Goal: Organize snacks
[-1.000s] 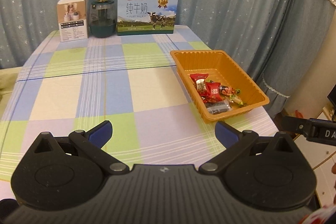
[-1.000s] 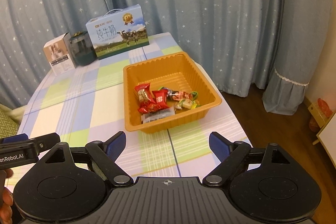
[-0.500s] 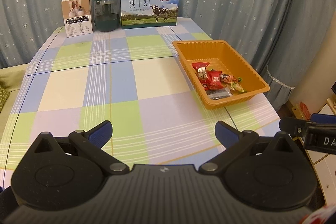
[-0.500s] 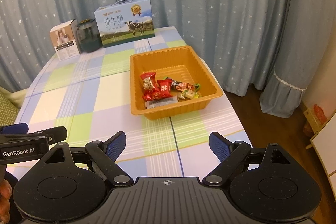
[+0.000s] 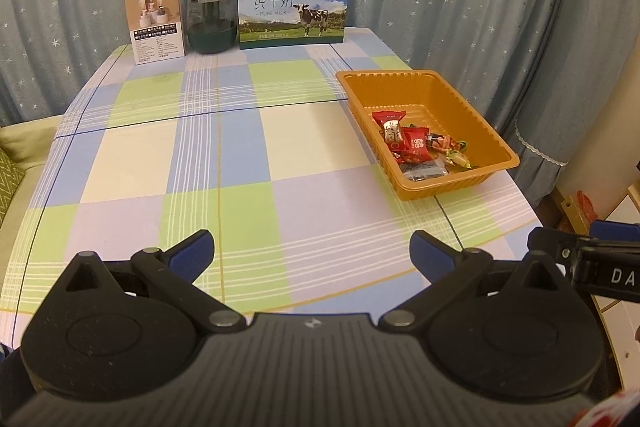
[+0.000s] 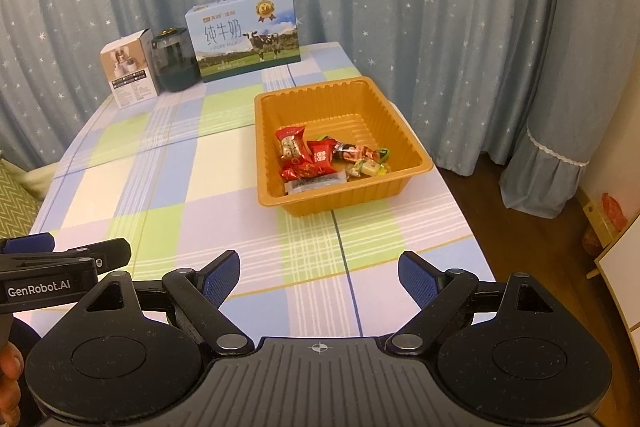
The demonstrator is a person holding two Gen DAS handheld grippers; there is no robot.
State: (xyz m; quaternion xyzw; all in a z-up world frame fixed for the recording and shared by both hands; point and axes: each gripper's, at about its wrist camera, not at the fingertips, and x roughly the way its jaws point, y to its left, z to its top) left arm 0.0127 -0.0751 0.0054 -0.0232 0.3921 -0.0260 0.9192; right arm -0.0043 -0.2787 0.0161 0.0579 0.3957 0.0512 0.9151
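An orange plastic tray [image 5: 496,143] [image 6: 408,131] stands near the right edge of the checked table. Several wrapped snacks lie in its near half: red packets [image 5: 416,145] [image 6: 304,155], small candies [image 6: 368,167] and a dark flat packet [image 6: 316,183]. My left gripper [image 5: 312,251] hangs open over the table's near edge, well short of the tray, nothing between its blue pads. My right gripper [image 6: 319,277] is open too, above the near edge in front of the tray, and holds nothing. Each gripper shows at the side of the other's view.
At the table's far end stand a milk carton box [image 5: 292,13] [image 6: 244,35], a dark green jar [image 5: 210,19] [image 6: 176,61] and a small white box [image 5: 156,23] [image 6: 130,69]. Blue starred curtains hang behind. Floor and a white cabinet [image 6: 624,267] lie right; a hand [image 6: 8,383] shows at lower left.
Both views have pulled back from the table: the tray and boxes look smaller and farther, and more of the near tablecloth shows. Both grippers stay open and hold nothing.
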